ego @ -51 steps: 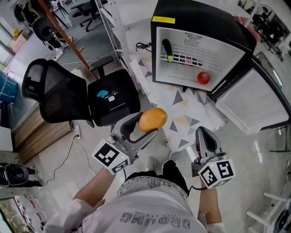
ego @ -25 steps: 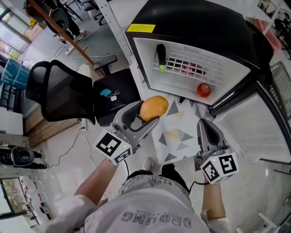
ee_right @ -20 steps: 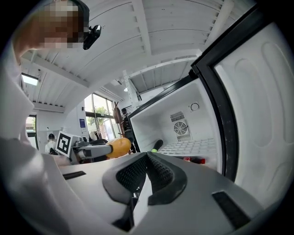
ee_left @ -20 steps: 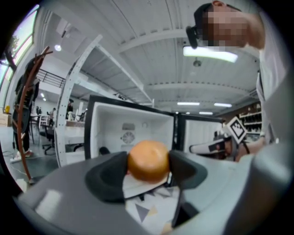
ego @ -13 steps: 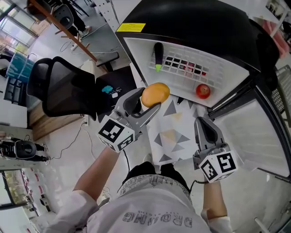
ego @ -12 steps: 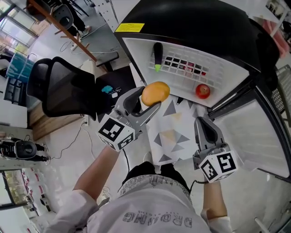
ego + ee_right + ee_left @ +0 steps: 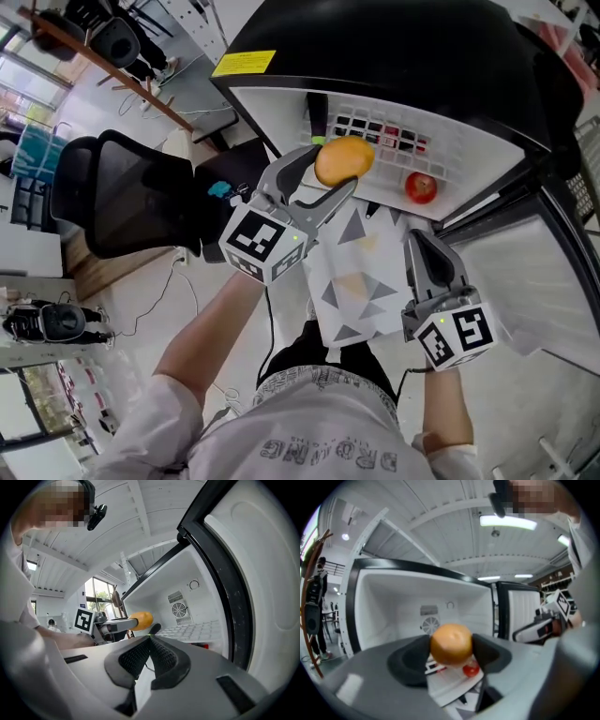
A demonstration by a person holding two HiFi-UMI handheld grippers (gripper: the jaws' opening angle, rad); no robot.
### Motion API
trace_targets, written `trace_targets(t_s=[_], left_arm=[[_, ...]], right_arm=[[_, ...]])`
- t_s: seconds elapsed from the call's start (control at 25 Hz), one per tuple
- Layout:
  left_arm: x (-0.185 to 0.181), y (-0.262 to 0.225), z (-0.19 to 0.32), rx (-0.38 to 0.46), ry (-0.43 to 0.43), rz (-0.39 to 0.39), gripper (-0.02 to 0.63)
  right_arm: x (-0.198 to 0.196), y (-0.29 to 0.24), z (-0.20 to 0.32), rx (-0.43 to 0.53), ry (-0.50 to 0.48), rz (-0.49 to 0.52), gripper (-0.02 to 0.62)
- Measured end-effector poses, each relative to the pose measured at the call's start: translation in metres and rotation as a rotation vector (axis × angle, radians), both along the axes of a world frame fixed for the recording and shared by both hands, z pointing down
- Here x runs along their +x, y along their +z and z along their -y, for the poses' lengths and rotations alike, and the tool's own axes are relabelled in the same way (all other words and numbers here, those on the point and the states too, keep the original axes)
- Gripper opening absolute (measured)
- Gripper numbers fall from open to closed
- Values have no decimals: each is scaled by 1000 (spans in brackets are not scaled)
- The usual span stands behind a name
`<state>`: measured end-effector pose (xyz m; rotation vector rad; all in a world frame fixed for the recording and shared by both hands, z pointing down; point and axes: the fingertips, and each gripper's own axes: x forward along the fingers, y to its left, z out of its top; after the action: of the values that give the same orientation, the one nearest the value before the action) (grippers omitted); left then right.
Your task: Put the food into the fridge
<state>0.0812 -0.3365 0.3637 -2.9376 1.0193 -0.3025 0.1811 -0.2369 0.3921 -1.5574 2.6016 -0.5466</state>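
Fridge (image 7: 422, 56) shelf's eggplant (image 7: 317, 105) partly behind left hand-held gripper (image 7: 335, 174) with orange fruit (image 7: 344, 160).

– Where is the orange-yellow fruit (image 7: 344, 160)?
– Clamped between the pads of the left gripper (image 7: 334, 176), smooth and rounded, in the air at the mouth of the open fridge (image 7: 422, 56).
– And the fridge itself?
– Small, black outside, white inside, with its door (image 7: 553, 291) swung wide to the right.
– Anything in it already?
– A round red fruit (image 7: 421, 187) lies at the right of the white wire shelf (image 7: 450, 150). A dark long vegetable (image 7: 317, 105) lies at the left, partly hidden.
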Motion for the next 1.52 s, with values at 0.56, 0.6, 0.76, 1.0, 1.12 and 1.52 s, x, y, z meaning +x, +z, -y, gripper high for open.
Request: trace_targets(t_s=[0.56,0.6,0.76,1.0,1.12,1.52], left_arm=[[25,14,68,105,16,169,290],[28,15,73,108,12,184,290],[39,22,93,126,-5,257,290],[52,33,116,148,-38,352,290],[57,40,126,165,-52,408,290],[57,59,153,130,-94,528,291]], right_arm=[[-7,-6,42,85,70,2,3],[-8,-6,43,85,72,9,3],[-8,-3,48,93,80,21,3],[-9,0,56,106,73,21,3],[-6,0,58,113,74,22,3],[-1,3,60,112,63,27,3]])
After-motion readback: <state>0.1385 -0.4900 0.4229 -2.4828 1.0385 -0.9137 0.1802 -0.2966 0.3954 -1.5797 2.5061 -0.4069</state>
